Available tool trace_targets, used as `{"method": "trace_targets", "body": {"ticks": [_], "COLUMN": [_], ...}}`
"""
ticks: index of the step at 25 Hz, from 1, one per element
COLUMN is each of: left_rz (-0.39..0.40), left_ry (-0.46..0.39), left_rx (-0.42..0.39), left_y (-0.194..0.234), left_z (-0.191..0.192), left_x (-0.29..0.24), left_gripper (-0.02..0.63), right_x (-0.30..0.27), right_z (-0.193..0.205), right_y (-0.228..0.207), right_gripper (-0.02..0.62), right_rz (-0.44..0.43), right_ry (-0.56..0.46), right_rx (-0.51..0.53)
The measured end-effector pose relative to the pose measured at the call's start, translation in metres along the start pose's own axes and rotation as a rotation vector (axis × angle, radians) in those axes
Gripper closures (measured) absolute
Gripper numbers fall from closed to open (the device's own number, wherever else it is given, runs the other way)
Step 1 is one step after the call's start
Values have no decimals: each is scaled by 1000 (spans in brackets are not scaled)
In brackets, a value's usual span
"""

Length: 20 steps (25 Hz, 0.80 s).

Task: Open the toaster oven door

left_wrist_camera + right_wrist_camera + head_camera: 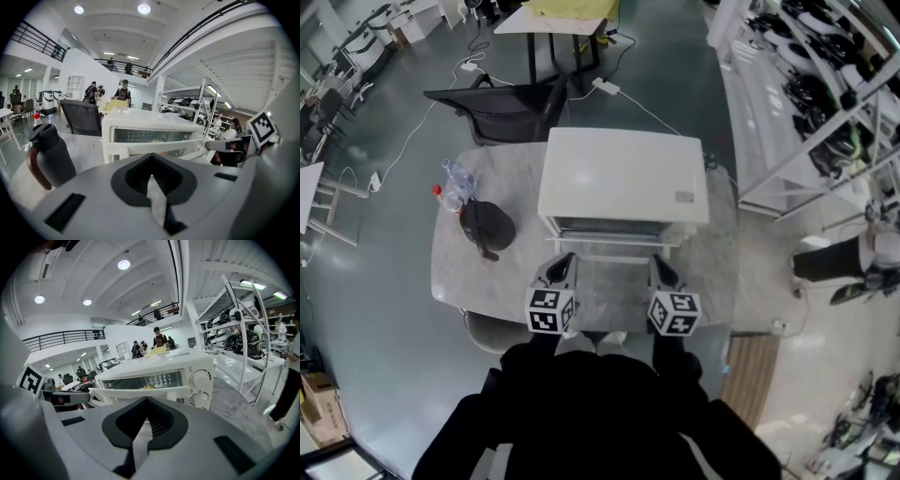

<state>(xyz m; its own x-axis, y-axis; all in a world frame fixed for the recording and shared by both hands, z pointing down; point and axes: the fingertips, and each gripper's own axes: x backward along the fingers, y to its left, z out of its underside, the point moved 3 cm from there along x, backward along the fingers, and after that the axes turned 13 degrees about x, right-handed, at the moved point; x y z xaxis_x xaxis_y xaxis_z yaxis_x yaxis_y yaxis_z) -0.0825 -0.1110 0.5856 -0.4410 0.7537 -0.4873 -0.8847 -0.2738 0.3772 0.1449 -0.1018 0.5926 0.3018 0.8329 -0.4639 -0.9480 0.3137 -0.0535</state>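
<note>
Grey polished floor surrounds a pale marbled table in a big workshop hall. At the table's left end lies a clear plastic bottle with a red cap. Just beside it stands a black jug with a brown handle. A black mesh chair sits behind the table on the far side.

Toward the middle, the left gripper points at the front of the toaster oven. Its tip is close to the left end of the door handle. Seen in the left gripper view, its jaws are pressed together with nothing between them.

The white toaster oven stands in the middle of the table, toward its far edge, with its front facing the person. Its glass door has a white bar handle across the top. Whether the door is fully closed or a little ajar cannot be told.

The right gripper points at the right end of the handle. Its jaws are also pressed together and hold nothing. Whether either tip touches the handle is unclear. Two round knobs sit one above the other on the oven's right side.

White metal shelves with dark gear fill the right of the room, and a person stands near them.
</note>
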Motion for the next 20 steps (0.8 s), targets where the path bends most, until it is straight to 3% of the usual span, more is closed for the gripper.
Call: {"method": "trace_targets", "body": {"ticks": [20], "left_rz": [4], "left_ry": [50], "left_rx": [25], "left_y": [-1], "left_z": [33], "left_x": [16], "left_gripper": [603], "right_x": [15], "right_z": [25], "right_y": [2], "right_gripper": [593], "right_rz": [-17], "right_ry": [66], "right_rx": [2]}}
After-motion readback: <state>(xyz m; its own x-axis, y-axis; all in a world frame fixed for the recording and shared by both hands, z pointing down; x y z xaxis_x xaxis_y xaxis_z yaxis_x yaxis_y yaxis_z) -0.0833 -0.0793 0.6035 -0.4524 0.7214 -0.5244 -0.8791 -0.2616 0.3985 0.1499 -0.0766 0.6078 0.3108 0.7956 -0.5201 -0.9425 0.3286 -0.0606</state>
